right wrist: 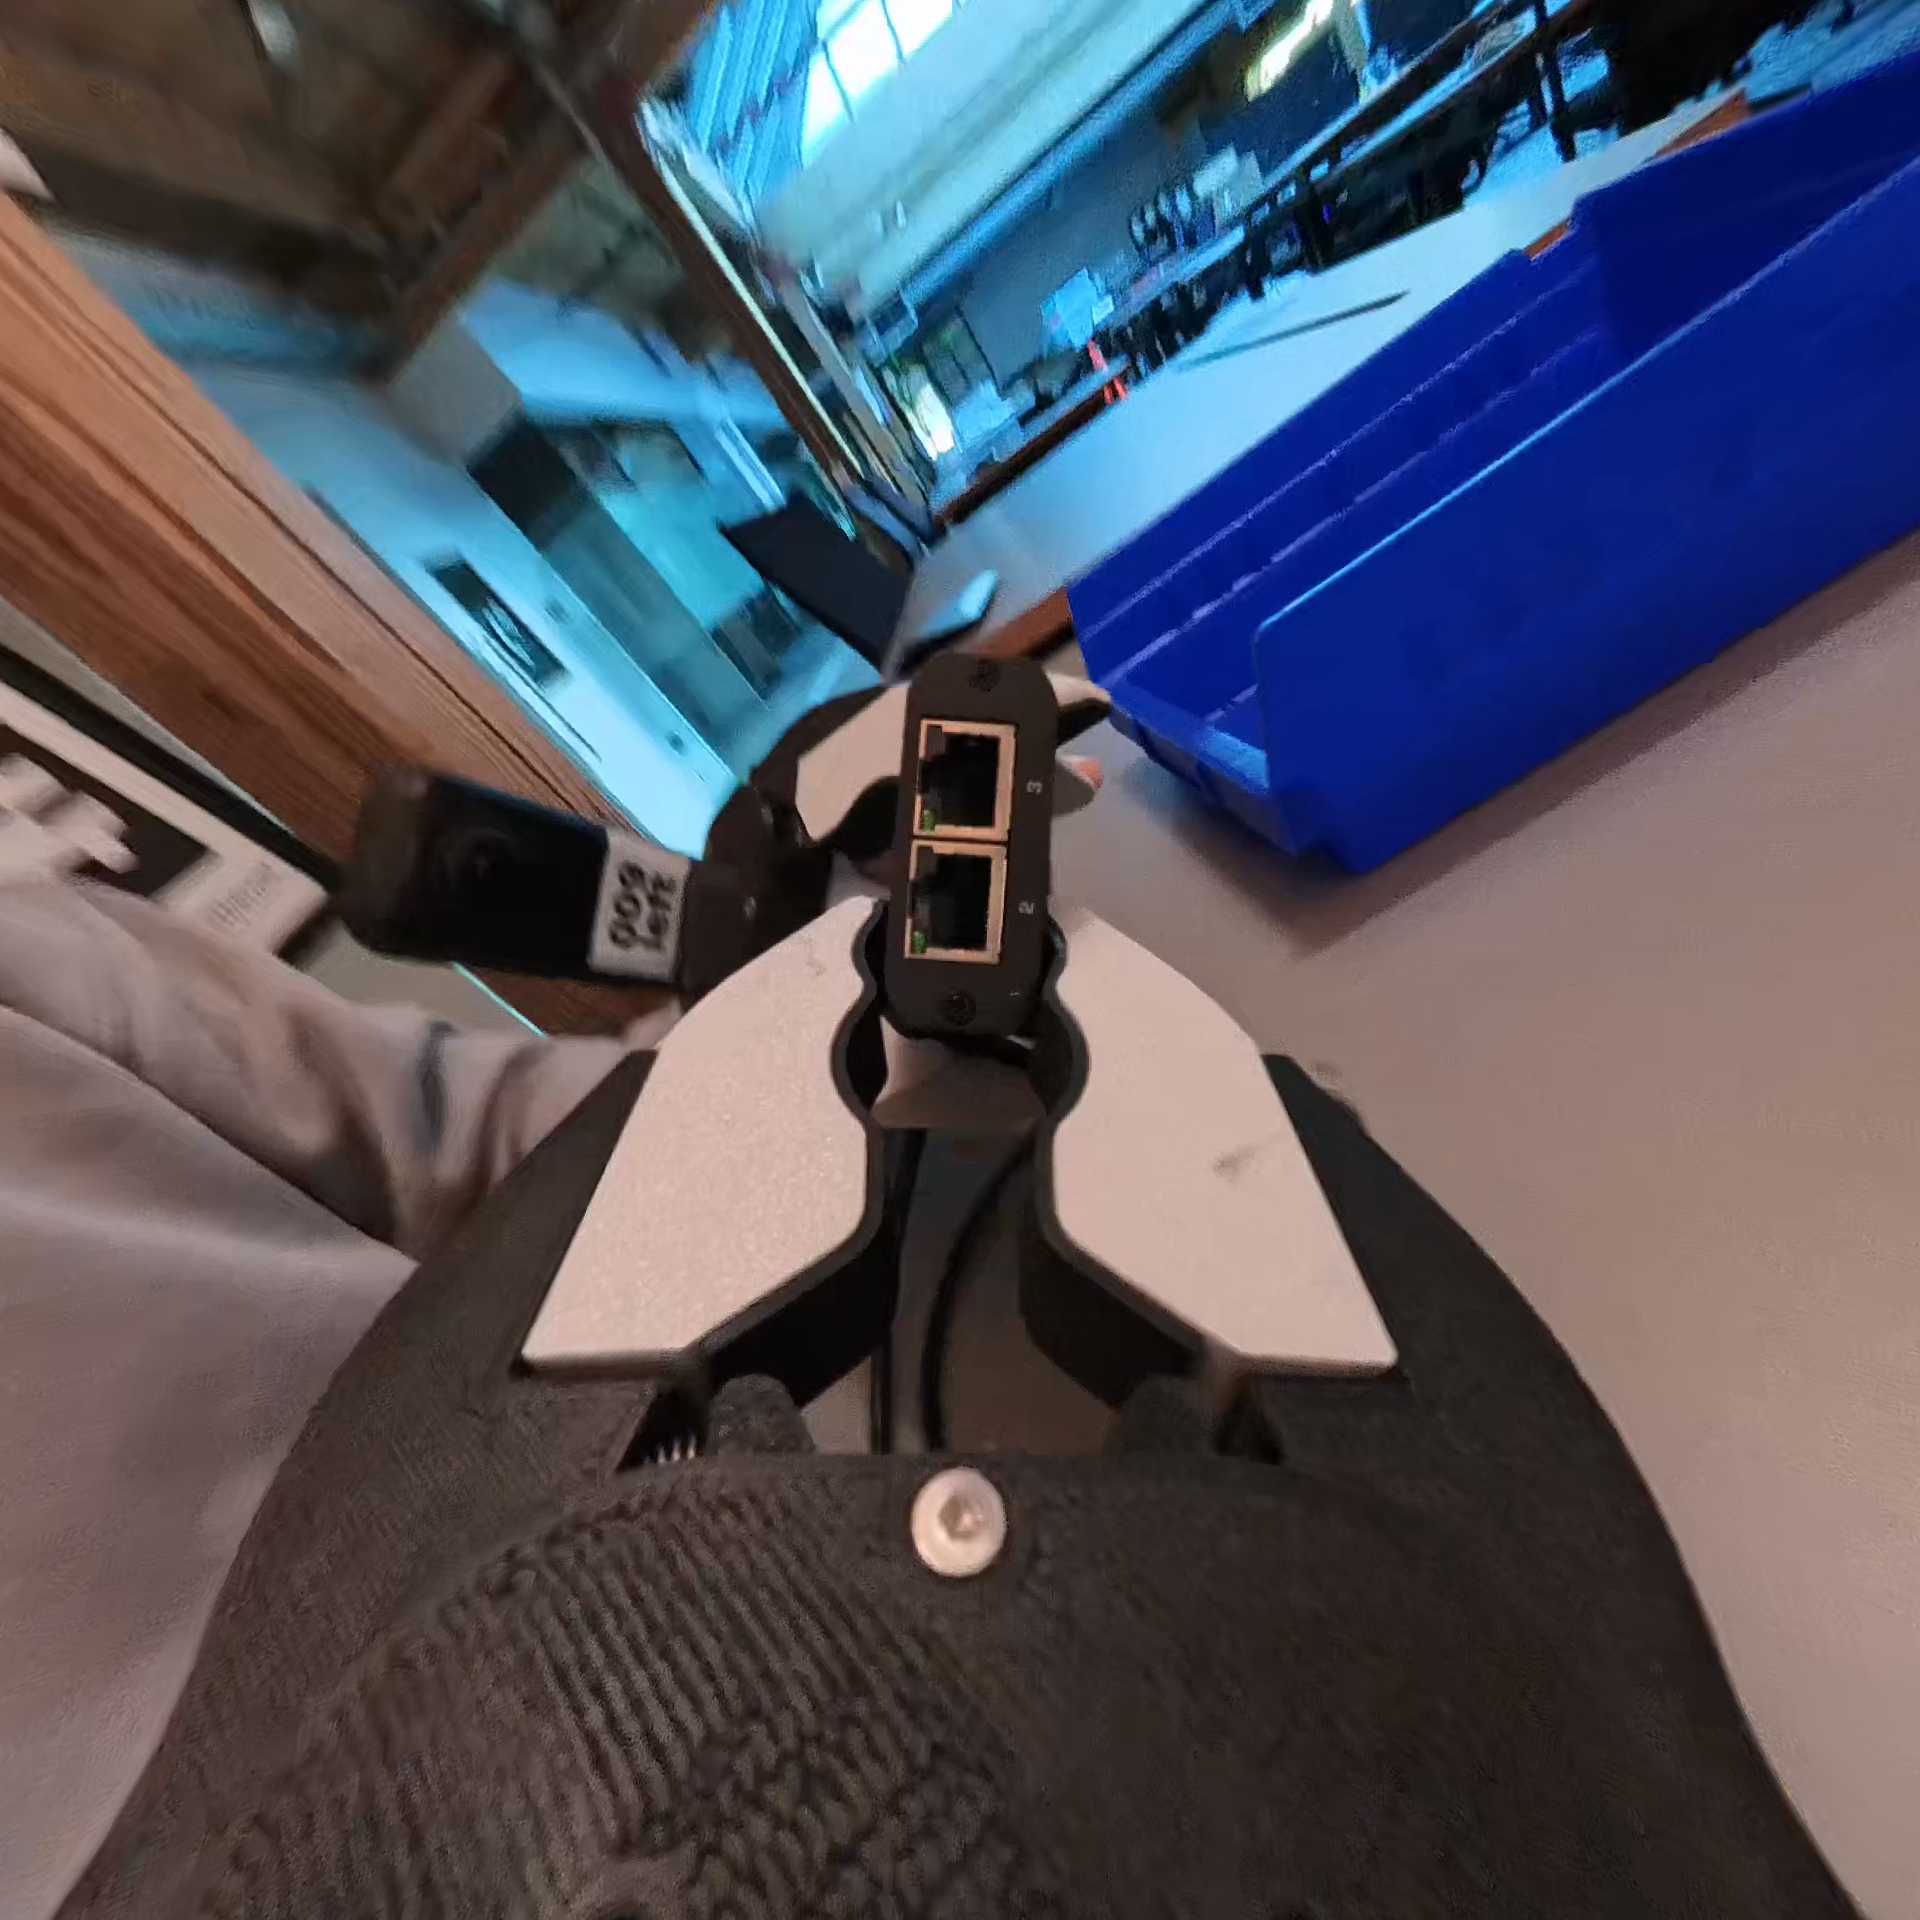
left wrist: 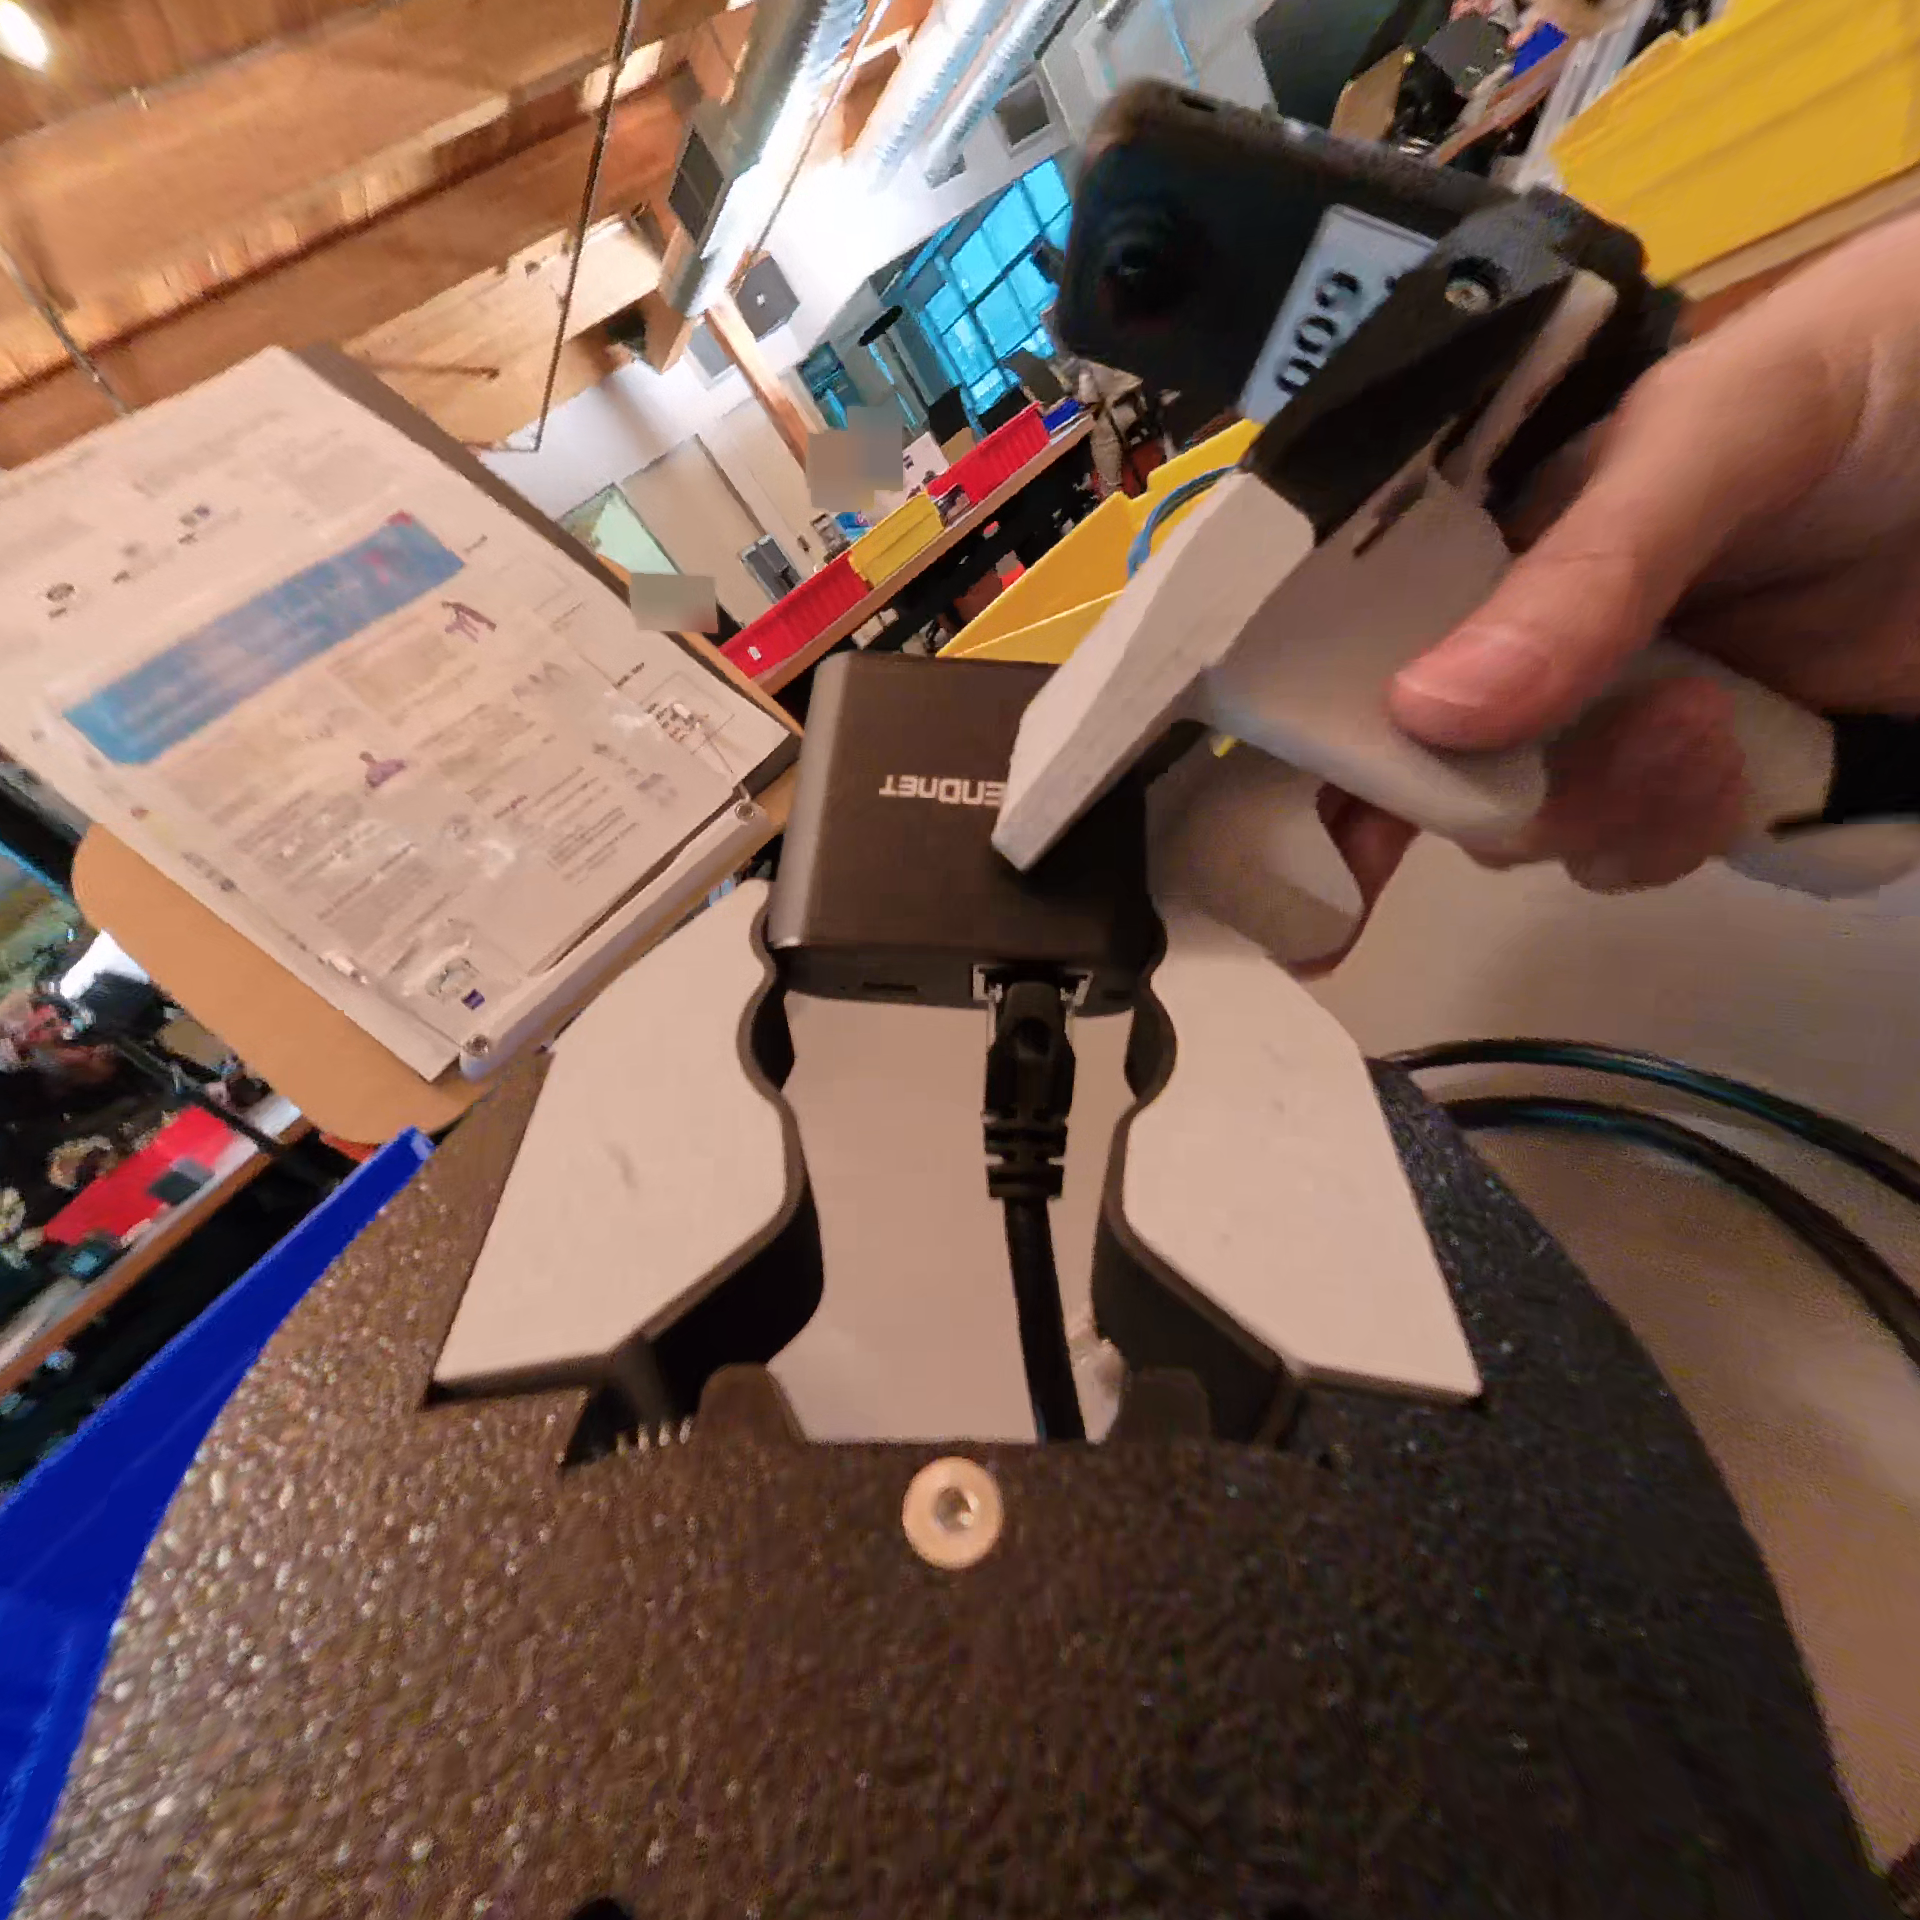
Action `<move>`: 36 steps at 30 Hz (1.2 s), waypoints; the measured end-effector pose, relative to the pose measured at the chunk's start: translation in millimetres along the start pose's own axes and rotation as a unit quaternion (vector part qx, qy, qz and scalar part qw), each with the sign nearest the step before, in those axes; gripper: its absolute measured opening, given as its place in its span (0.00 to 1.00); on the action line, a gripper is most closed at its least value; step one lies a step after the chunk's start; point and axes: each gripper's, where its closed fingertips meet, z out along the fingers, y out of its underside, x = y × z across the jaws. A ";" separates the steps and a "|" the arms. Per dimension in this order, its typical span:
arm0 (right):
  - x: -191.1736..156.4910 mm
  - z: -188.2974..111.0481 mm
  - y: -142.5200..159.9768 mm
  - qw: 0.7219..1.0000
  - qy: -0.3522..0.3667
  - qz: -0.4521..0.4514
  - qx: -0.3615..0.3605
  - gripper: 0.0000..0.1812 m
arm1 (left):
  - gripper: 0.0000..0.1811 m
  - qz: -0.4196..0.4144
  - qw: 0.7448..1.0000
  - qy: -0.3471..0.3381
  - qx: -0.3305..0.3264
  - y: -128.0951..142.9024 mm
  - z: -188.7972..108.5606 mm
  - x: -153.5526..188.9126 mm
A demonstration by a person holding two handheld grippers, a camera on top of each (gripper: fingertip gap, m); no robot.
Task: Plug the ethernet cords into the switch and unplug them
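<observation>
The black switch [left wrist: 914, 831] is clamped between the fingertips of my left gripper [left wrist: 961, 935]. A black ethernet cord [left wrist: 1023, 1081] is plugged into its near face and runs back between the fingers. In the right wrist view the switch's [right wrist: 971, 790] other end shows two empty ports. My right gripper [right wrist: 961, 956] straddles that end, shut on a black ethernet plug [right wrist: 956, 1101] at the lowest port, which is hidden. Its cable [right wrist: 935, 1247] trails back. The right gripper's upper finger [left wrist: 1101, 727] lies across the switch top.
A hand [left wrist: 1714, 571] holds the right gripper. Black cable loops [left wrist: 1662, 1101] lie on the grey table [right wrist: 1558, 1143]. A blue bin [right wrist: 1507, 582] stands beside the switch, yellow bins [left wrist: 1060, 592] behind it. A printed sheet on a board [left wrist: 343, 707] leans at left. Only a small space, under 4 cm, lies between the two pairs of fingers.
</observation>
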 end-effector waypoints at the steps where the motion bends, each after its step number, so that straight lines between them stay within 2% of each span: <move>1: 0.3 -3.9 1.1 0.998 0.015 -0.052 -0.022 0.14 | 0.34 0.015 1.000 0.017 0.005 -0.5 -0.6 4.1; 3: 0.1 -14.2 -2.8 0.983 0.063 -0.162 -0.060 0.14 | 0.36 0.040 0.997 0.058 -0.005 1.2 -2.8 11.0; 6: -12.3 -29.0 -17.6 0.937 0.118 -0.315 -0.093 0.13 | 0.38 0.039 0.992 0.116 -0.041 0.6 -12.5 11.8; 8: -19.2 -36.3 -18.9 0.885 0.153 -0.418 -0.138 0.13 | 0.37 0.029 0.988 0.148 -0.027 -13.7 -22.0 11.9; 10: -22.7 -40.4 -14.5 0.819 0.180 -0.509 -0.193 0.14 | 0.34 0.029 0.987 0.159 -0.016 -29.0 -29.3 9.1; 13: -22.4 -39.1 0.1 0.726 0.198 -0.599 -0.275 0.14 | 0.26 0.051 0.984 0.170 -0.016 -44.6 -36.9 9.4; 15: -18.3 -34.9 10.2 0.685 0.205 -0.625 -0.314 0.13 | 0.21 0.051 0.978 0.201 -0.015 -51.8 -42.2 18.6; 16: -16.4 -32.1 14.0 0.675 0.206 -0.630 -0.324 0.13 | 0.19 0.046 0.973 0.227 -0.017 -53.4 -45.3 26.3; 18: -15.0 -26.6 17.1 0.681 0.203 -0.626 -0.322 0.13 | 0.13 0.043 0.968 0.247 -0.029 -51.1 -46.3 32.9; 21: -12.0 -26.1 16.3 0.700 0.200 -0.613 -0.308 0.13 | 0.13 0.022 0.968 0.248 -0.040 -49.4 -43.5 32.3; 24: -2.2 -24.3 -3.5 0.732 0.251 -0.587 -0.237 0.19 | 0.13 -0.050 0.975 0.213 -0.049 -46.4 -34.3 18.2; 25: 0.9 -23.2 -11.9 0.750 0.270 -0.570 -0.200 0.23 | 0.12 -0.095 0.976 0.192 -0.046 -43.9 -30.2 9.0; 27: 8.8 -18.4 -21.1 0.803 0.296 -0.500 -0.133 0.40 | 0.12 -0.205 0.966 0.151 -0.033 -38.1 -23.8 -9.9; 29: 16.2 -9.6 -22.8 0.850 0.310 -0.418 -0.074 0.47 | 0.12 -0.305 0.945 0.117 -0.008 -35.9 -20.6 -25.1; 31: 20.9 1.6 -14.3 0.876 0.310 -0.365 -0.044 0.47 | 0.12 -0.386 0.919 0.085 0.013 -34.0 -17.7 -34.9; 33: 32.0 3.2 -8.1 0.867 0.343 -0.360 -0.043 0.49 | 0.12 -0.438 0.896 0.069 0.025 -33.9 -15.1 -35.1; 35: 40.4 -6.2 -14.1 0.837 0.390 -0.384 -0.029 0.50 | 0.12 -0.454 0.887 0.072 0.038 -38.6 -12.6 -29.0; 36: 38.8 -9.8 -18.2 0.829 0.394 -0.398 -0.015 0.45 | 0.12 -0.453 0.887 0.080 0.037 -40.4 -11.0 -24.1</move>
